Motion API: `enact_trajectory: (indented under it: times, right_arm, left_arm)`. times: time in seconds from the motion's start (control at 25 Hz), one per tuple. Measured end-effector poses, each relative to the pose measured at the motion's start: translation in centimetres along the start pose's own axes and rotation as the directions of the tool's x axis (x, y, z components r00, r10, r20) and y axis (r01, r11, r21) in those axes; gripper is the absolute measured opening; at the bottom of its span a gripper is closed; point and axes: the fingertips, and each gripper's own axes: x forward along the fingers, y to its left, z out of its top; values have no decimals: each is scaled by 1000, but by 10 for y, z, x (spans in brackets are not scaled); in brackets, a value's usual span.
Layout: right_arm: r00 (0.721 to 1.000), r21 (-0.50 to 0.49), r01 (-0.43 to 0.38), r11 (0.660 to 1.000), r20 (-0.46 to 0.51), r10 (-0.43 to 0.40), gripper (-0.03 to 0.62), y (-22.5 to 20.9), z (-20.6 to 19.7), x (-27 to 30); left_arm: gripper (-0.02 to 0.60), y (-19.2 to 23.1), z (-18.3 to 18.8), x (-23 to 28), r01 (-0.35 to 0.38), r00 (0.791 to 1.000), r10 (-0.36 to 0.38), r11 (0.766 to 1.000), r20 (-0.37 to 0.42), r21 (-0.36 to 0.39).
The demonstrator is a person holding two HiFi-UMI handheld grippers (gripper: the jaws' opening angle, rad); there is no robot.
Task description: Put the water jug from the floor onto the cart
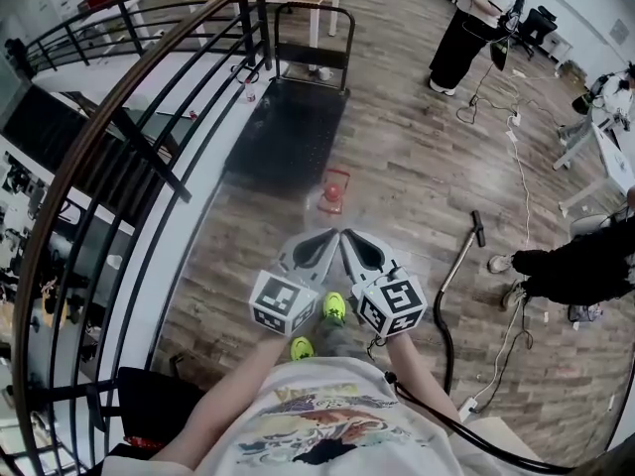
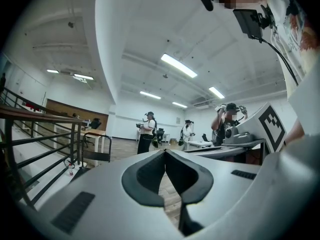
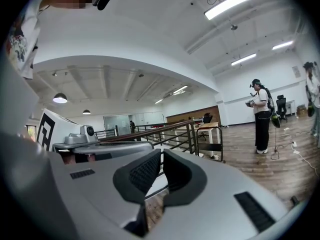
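Task not begun: water jug (image 1: pixel 334 193) on floor (image 1: pixel 417 147), just before near edge of cart (image 1: pixel 288 132); lift and placing remain. Left gripper (image 1: pixel 316 246) and right gripper (image 1: pixel 361 248) side by side, both jaws pressed together, holding nothing. Railing (image 1: pixel 149 87) close on cart's left; open floor at right, hose (image 1: pixel 448 296) lying there.

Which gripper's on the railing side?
The left gripper: the railing runs along its outer side, while the right gripper sits toward the wooden floor.
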Motion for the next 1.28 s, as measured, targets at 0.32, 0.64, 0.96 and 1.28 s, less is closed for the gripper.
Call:
enact_trajectory:
  times: [0.32,0.64,0.96,1.28]
  right_arm:
    - [1000,19,1,1000,-14,-1,28,-54,6,35]
    - [998,31,-48,998,-30,49,28,-107,11,69]
    - [994,65,-94,993,-42,97,28,-153,1,95]
    - [990,61,-123,991,-66,127,28,-183,5,115]
  left_arm:
    - [10,28,-2,57,-12,1000,11,1000,-26,-4]
    - [10,52,-10,114,-14,998,13,1000,-67,-14]
    - [11,71,-26,162,-33,994,31,999,-106,-18]
    - [11,86,-26,194,-67,992,63,997,-108,-26]
